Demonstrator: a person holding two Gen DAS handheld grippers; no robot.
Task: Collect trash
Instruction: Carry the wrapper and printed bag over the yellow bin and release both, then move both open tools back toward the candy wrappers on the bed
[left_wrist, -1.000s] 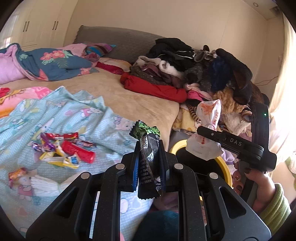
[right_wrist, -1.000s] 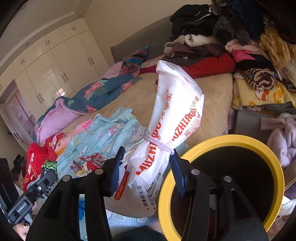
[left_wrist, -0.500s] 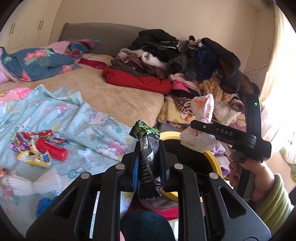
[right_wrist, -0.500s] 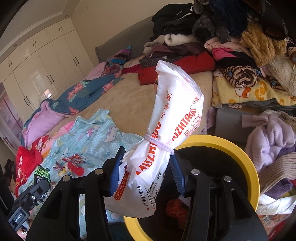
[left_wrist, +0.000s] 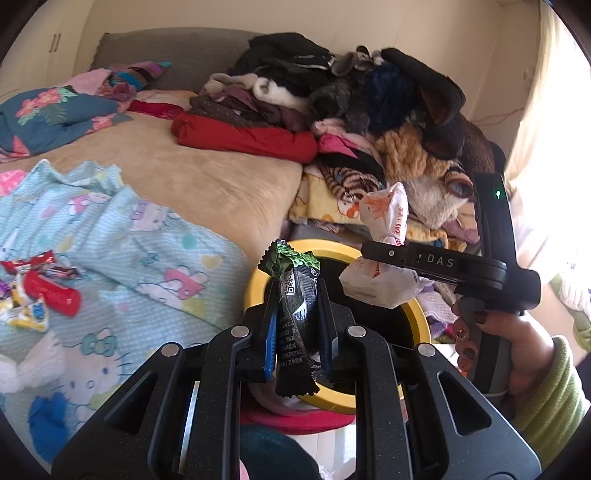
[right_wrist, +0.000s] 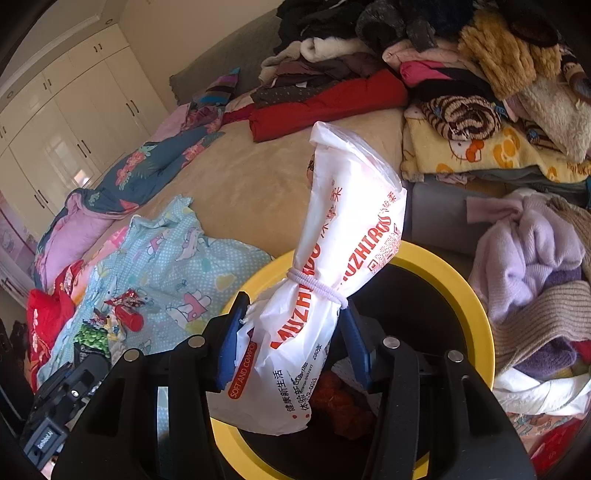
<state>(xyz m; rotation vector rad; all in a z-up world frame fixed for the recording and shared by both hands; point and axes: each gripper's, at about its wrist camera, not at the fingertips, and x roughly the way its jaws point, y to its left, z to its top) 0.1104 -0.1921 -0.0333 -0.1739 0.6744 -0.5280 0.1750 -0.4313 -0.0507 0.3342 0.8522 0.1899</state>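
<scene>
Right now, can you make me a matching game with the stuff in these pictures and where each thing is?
Things:
1. black wrapper
2. white bag
3. red tube
4. red blanket

Places:
A. on the blue cartoon sheet
B. in the right gripper
C. beside the clothes pile
D. in the left gripper

Pairs: 1-D, 2-B, 3-A, 4-C
</scene>
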